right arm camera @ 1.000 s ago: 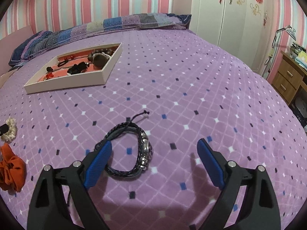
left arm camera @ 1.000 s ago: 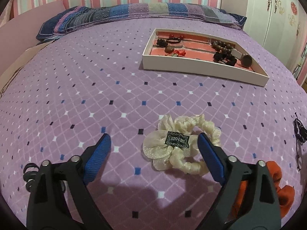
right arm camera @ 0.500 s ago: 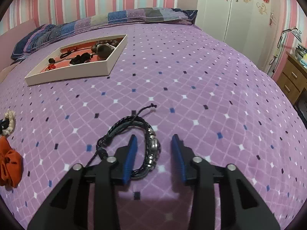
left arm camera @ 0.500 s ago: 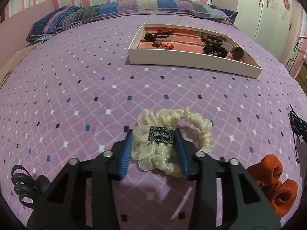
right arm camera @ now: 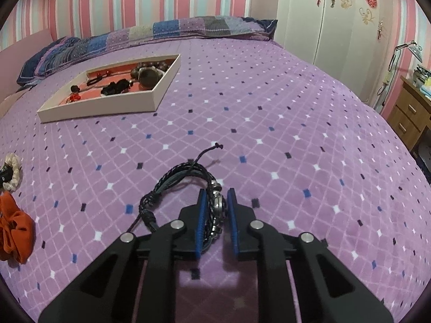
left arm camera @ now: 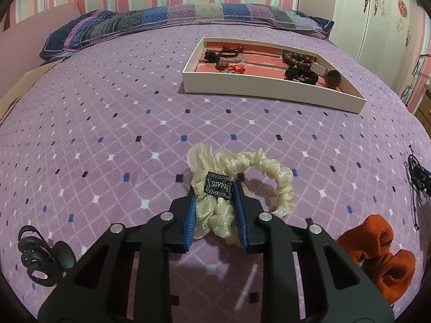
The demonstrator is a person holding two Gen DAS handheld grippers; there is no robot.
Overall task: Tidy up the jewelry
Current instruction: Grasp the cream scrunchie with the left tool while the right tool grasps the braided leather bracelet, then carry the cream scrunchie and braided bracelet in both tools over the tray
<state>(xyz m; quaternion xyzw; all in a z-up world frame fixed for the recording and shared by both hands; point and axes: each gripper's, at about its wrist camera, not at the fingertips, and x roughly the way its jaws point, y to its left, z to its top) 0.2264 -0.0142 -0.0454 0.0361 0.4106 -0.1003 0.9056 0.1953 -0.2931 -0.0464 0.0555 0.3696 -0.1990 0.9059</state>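
A cream scrunchie (left arm camera: 280, 180) with a black label lies on the purple bedspread. My left gripper (left arm camera: 215, 191) has its jaws closing on the bunched end, and the blue pads press into the fabric. In the right wrist view a black braided bracelet (right arm camera: 183, 172) with a metal charm lies on the bed. My right gripper (right arm camera: 216, 192) is closing too, its pads squeezing the charm side of the bracelet. A white tray (left arm camera: 269, 91) with a red lining sits farther up the bed and holds beads, hair ties and a watch.
An orange scrunchie (left arm camera: 382, 250) lies at the lower right of the left wrist view, and a black claw clip (left arm camera: 40, 258) at the lower left. Striped pillows (left arm camera: 175, 16) line the bed's far end. A white wardrobe (right arm camera: 323, 27) and a wooden nightstand (right arm camera: 409, 115) stand past the right edge.
Both grippers went from wide open to closed, the left around the cream scrunchie, the right around the black bracelet. Neither hand has shifted noticeably.
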